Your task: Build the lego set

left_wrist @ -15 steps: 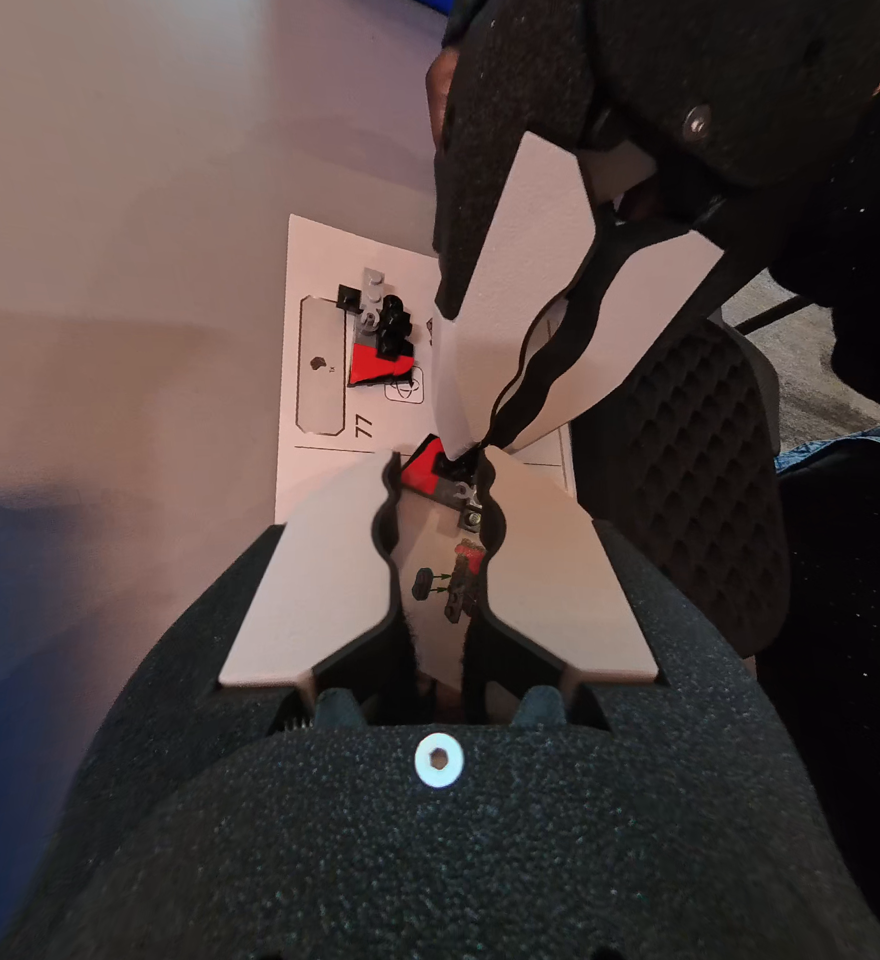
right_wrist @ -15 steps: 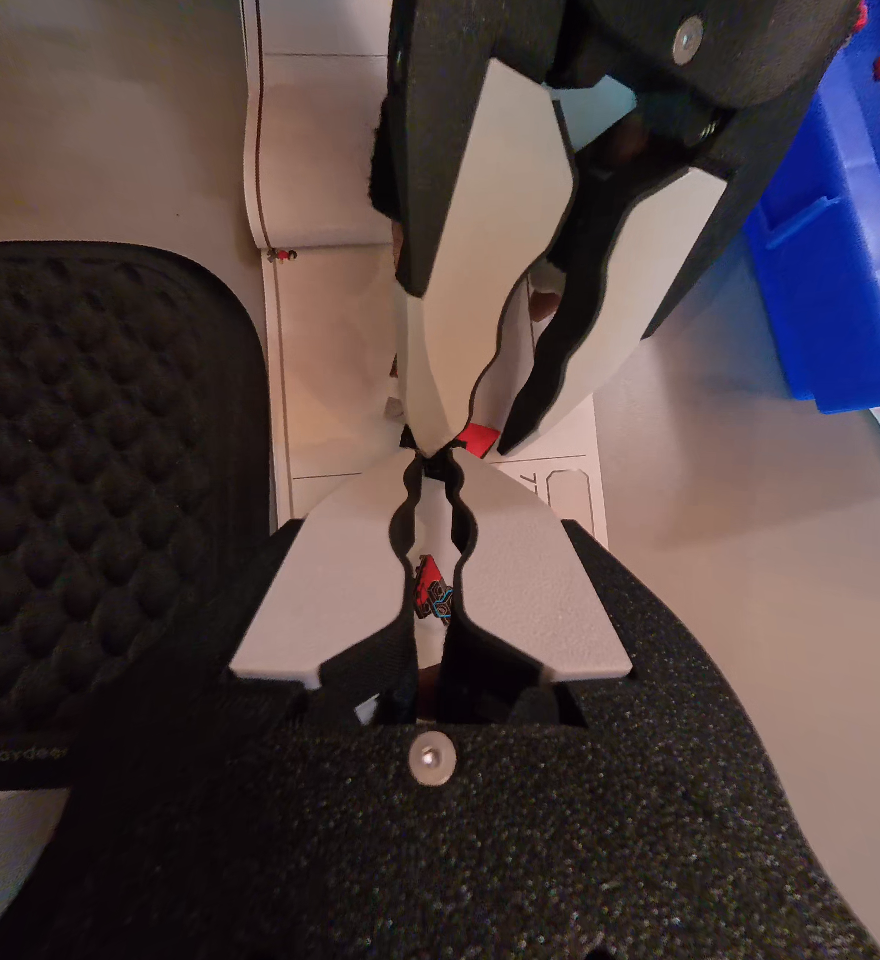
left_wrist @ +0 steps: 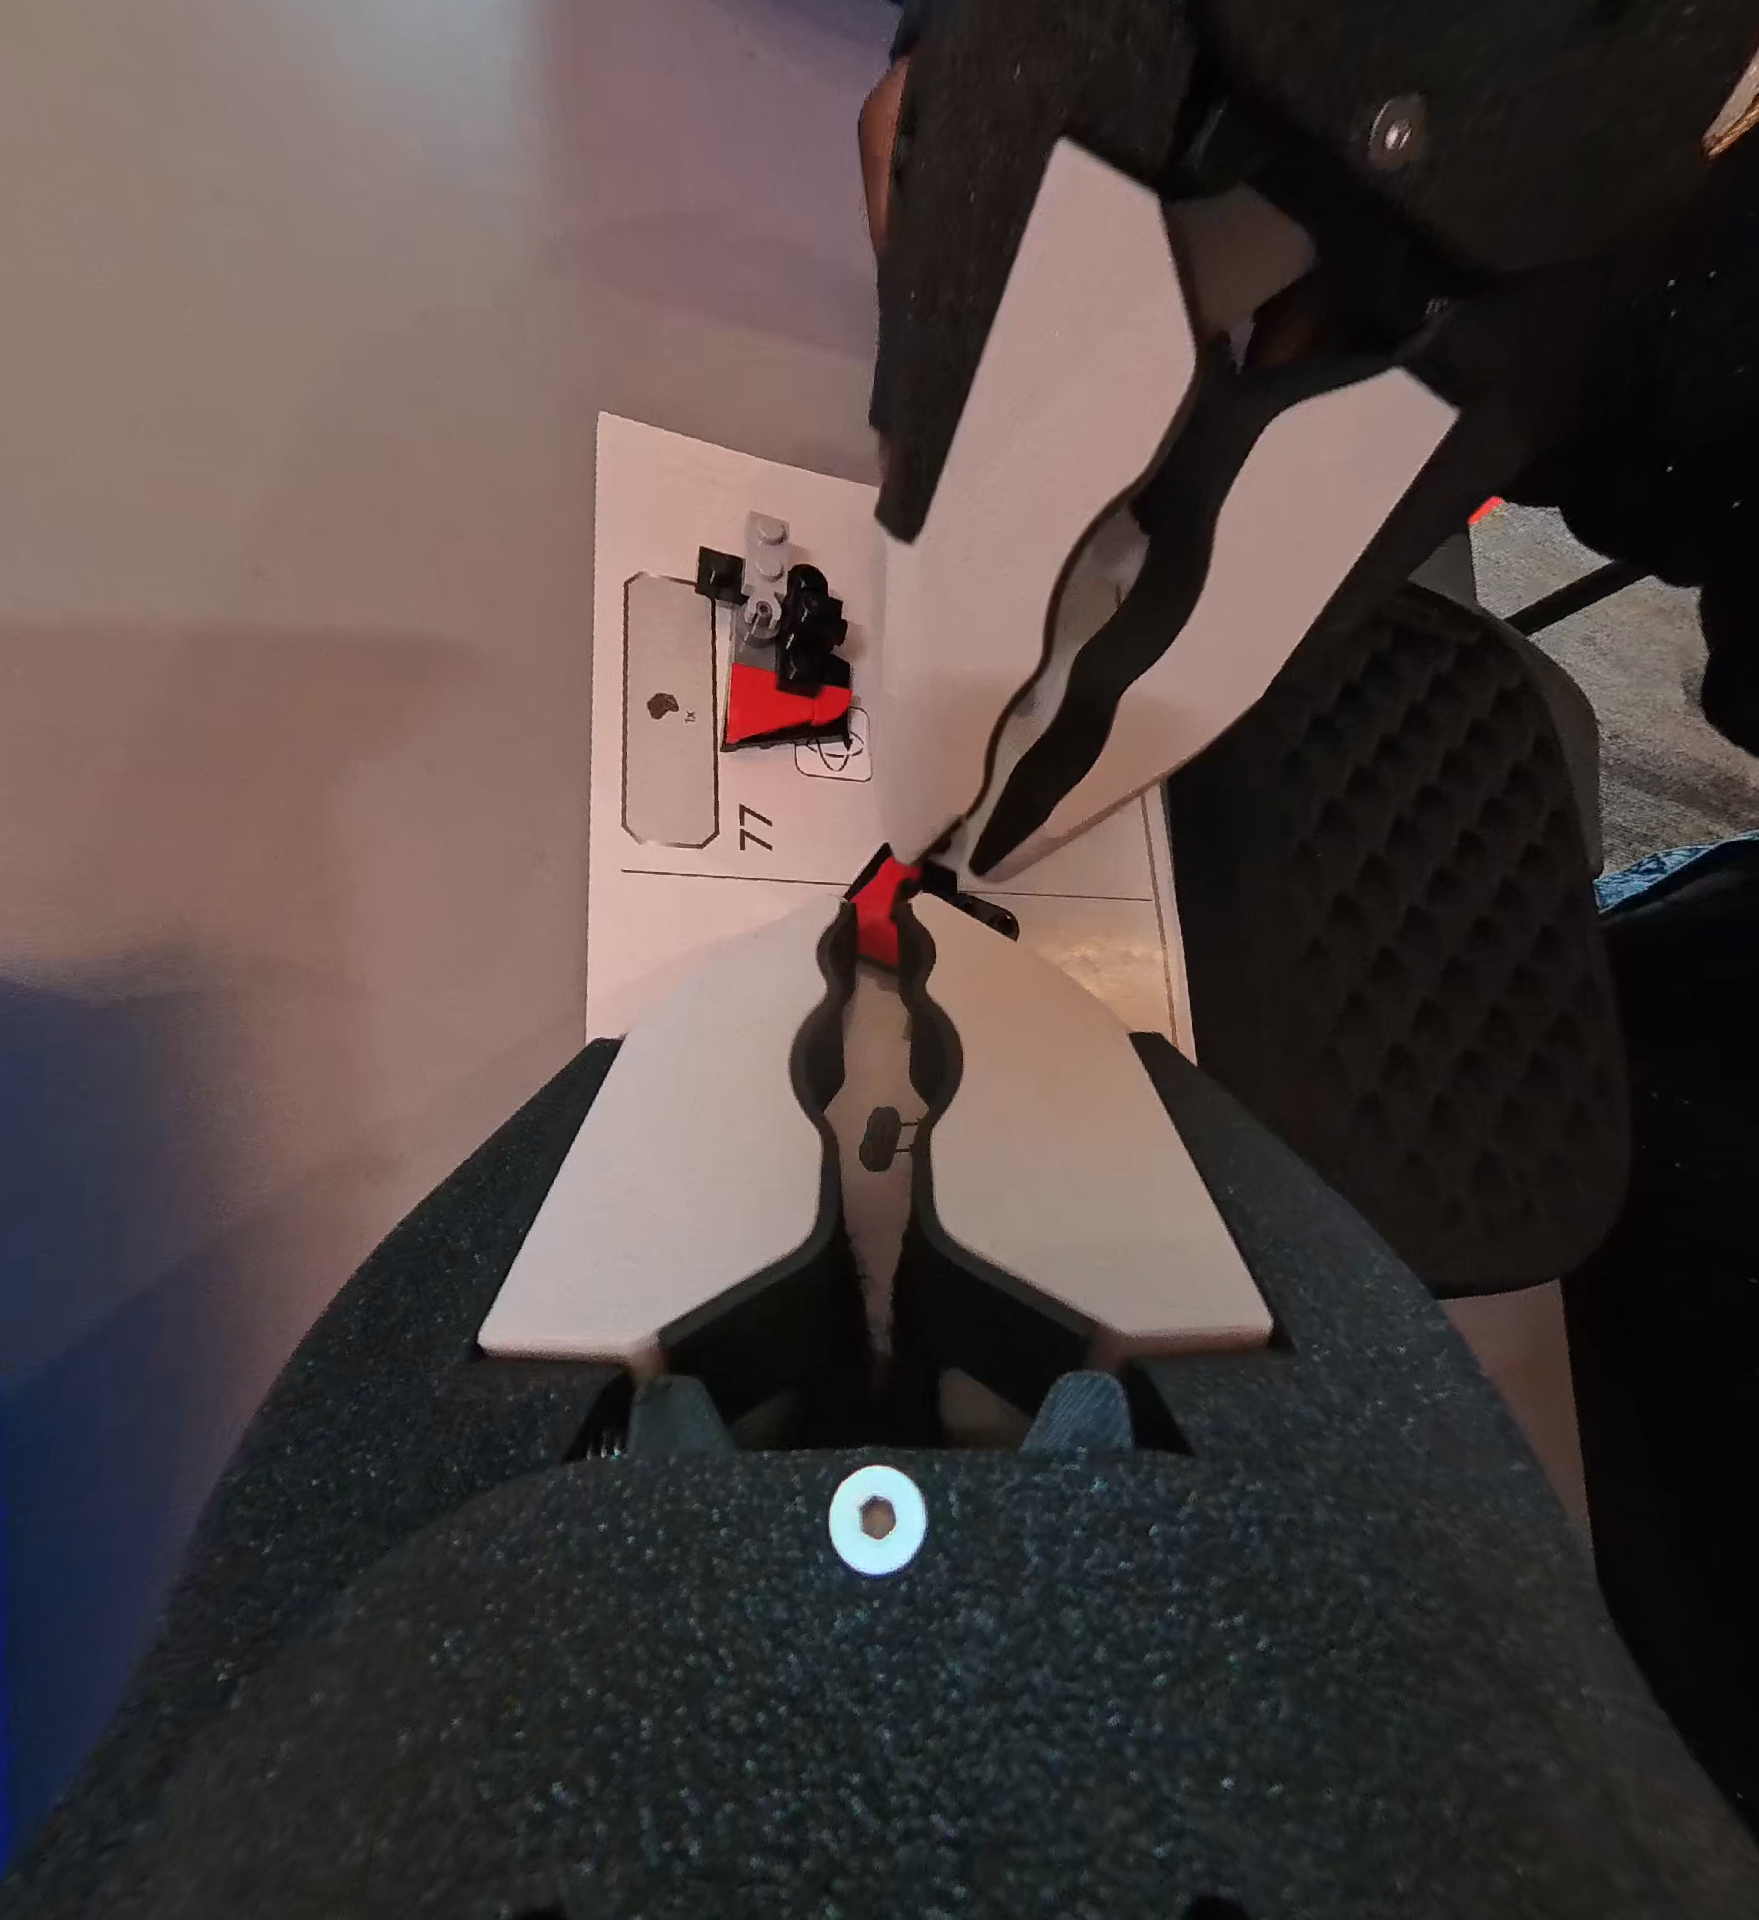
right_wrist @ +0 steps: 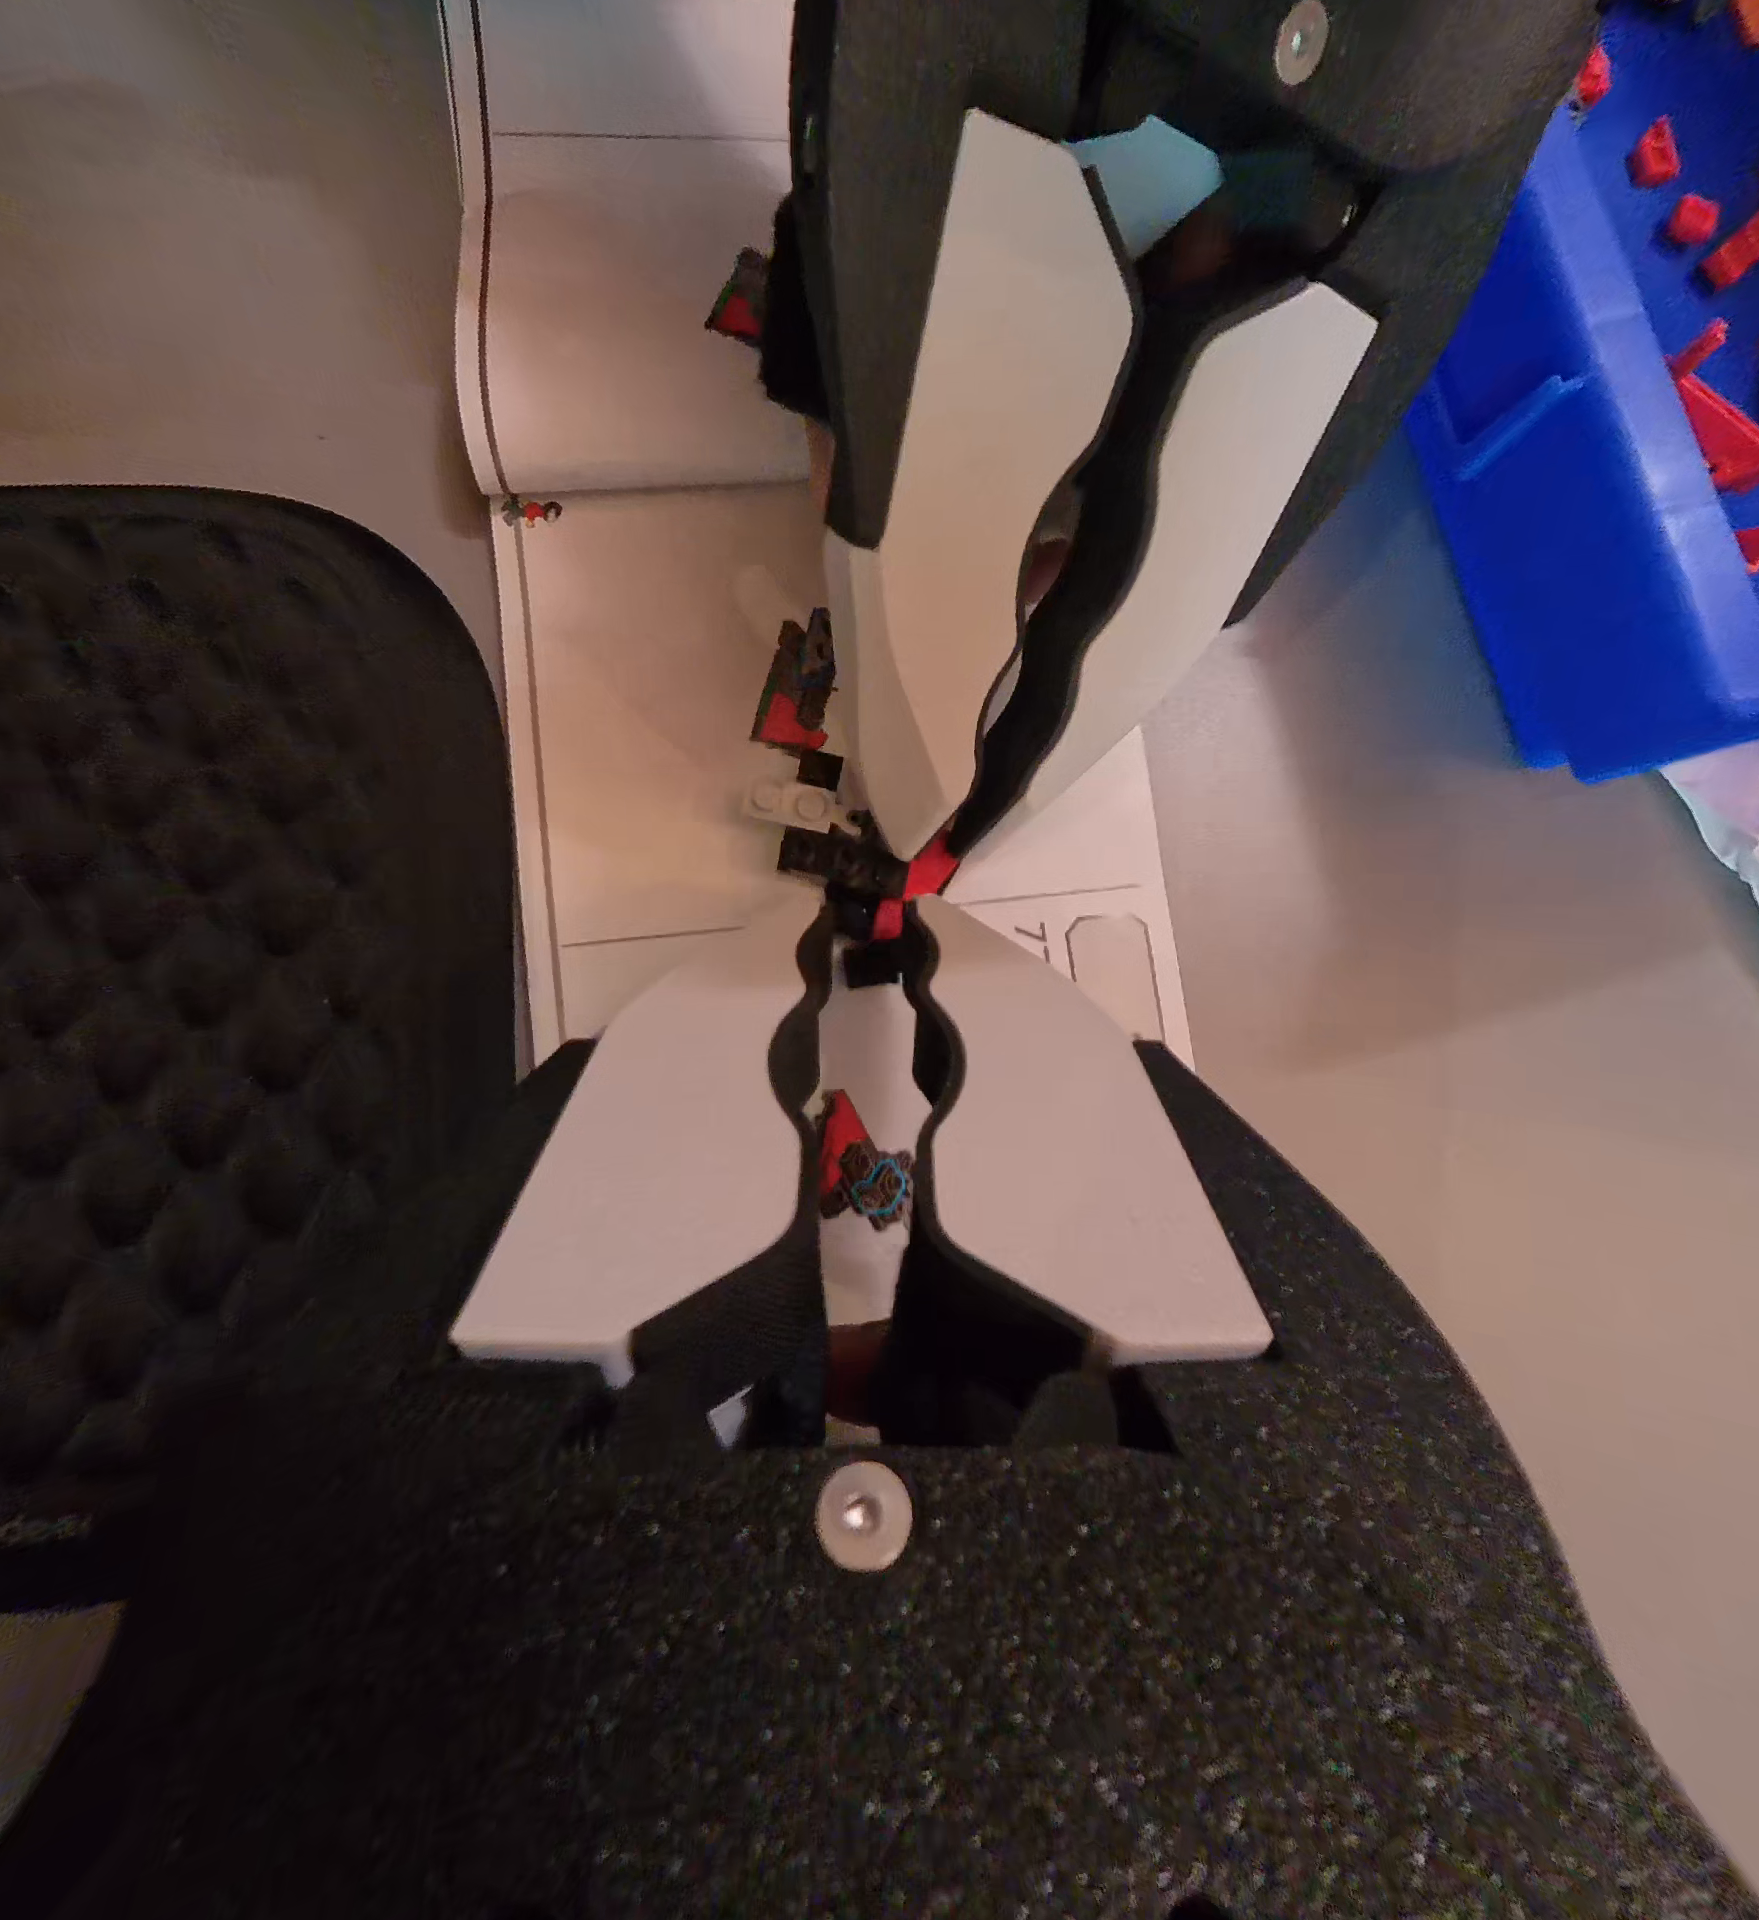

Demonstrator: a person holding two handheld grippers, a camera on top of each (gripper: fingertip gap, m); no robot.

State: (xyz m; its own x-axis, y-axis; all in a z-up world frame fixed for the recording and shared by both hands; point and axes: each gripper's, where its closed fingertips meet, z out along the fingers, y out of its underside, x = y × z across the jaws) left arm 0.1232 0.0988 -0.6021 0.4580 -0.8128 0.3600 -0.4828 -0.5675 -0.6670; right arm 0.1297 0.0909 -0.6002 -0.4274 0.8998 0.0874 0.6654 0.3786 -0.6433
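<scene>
the left gripper (left_wrist: pixel 880 914) is clenched on a small red and black lego assembly (left_wrist: pixel 883 906), held above the open instruction booklet (left_wrist: pixel 667 468). the right gripper (right_wrist: pixel 870 940) pinches the same assembly's black end (right_wrist: pixel 867 914), tip to tip.

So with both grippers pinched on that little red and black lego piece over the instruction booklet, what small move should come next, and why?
Probably a gentle squeeze together to seat the parts. The left gripper is shut on the red and black assembly, and the right gripper grips its other end, tip to tip above the instruction booklet. Whether the joint is fully seated cannot be seen.
</scene>
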